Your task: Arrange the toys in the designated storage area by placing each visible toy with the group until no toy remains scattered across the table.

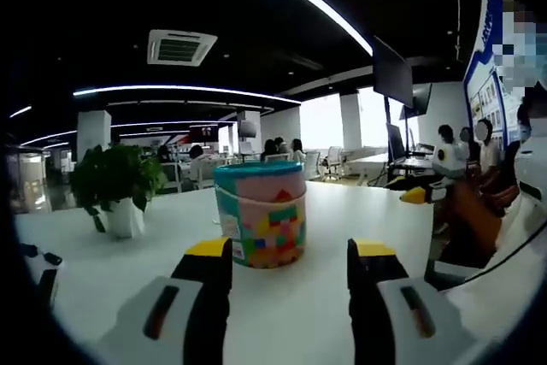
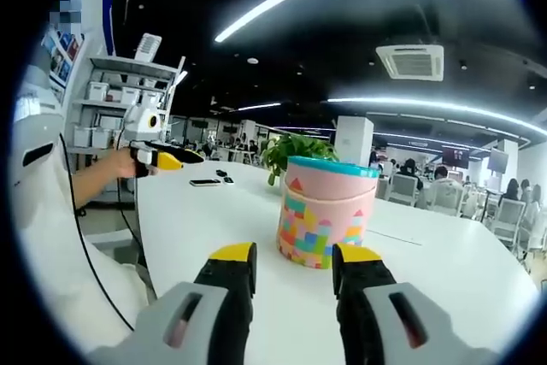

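White table point(image 1: 102, 275) w/ plenty of bare room round the one toy-block tub point(image 1: 261, 214), a round cardboard-looking cylinder w/ teal lid, pastel block print, standing upright mid-table. 1 potted plant point(image 1: 118, 187) beyond it to one side, well apart. Left gripper point(image 1: 291, 262): jaws apart, nothing between, tub just ahead. Right gripper point(image 2: 295, 267): jaws apart, empty, tub point(image 2: 324, 214) just beyond the tips. Table edge point(image 2: 147, 245) curves near a person's sleeve. 2 small dark items point(image 2: 205, 182) far off on the tabletop.
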{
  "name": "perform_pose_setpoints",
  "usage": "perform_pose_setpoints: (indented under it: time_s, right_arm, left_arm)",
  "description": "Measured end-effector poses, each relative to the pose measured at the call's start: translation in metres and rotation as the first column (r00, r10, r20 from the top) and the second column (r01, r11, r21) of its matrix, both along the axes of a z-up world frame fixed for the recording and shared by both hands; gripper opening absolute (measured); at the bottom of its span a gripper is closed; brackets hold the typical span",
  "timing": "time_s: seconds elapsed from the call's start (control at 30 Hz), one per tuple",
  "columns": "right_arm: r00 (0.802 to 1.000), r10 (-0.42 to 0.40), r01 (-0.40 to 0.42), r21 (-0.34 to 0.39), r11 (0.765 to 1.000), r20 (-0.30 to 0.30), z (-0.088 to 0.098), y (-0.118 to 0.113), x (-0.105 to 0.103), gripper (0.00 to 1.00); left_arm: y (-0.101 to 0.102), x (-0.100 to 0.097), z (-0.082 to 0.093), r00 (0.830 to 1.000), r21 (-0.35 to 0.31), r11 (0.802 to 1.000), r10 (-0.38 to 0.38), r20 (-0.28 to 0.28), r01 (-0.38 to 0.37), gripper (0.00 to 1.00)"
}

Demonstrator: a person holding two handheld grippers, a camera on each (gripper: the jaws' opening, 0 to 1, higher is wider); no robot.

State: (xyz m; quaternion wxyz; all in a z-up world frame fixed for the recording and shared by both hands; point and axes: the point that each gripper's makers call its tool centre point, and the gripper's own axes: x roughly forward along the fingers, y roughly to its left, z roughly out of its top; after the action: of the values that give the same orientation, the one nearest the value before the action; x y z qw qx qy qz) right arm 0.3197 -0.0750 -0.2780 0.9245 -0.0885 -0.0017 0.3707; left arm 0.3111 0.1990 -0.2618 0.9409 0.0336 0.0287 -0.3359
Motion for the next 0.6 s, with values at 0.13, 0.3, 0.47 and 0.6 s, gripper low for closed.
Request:
perform_pose_setpoints:
  time_s: [0.13, 0.3, 0.47, 0.6]
  right_arm:
    - [1.000, 0.009, -0.009, 0.000, 1.000, -0.002, 0.000, 0.005, 0.000, 0.35]
    - [1.000, 0.021, -0.021, 0.005, 1.000, 0.005, 0.005, 0.010, -0.003, 0.35]
    - [1.000, 0.029, -0.029, 0.007, 1.000, 0.004, 0.008, 0.011, -0.003, 0.35]
    - [0.999, 0.031, -0.031, 0.004, 1.000, 0.012, 0.011, 0.012, -0.005, 0.35]
  left_arm:
    - [0.002, -0.006, -0.003, 1.000, -0.025, 1.000, 0.003, 0.004, -0.003, 0.56]
    - [-0.006, -0.014, -0.006, 1.000, -0.007, 1.000, -0.004, 0.023, 0.004, 0.57]
    - [-0.003, -0.024, -0.010, 1.000, -0.008, 1.000, 0.010, 0.021, -0.010, 0.59]
    - [0.002, -0.025, -0.007, 1.000, -0.064, 0.998, -0.003, -0.003, 0.003, 0.59]
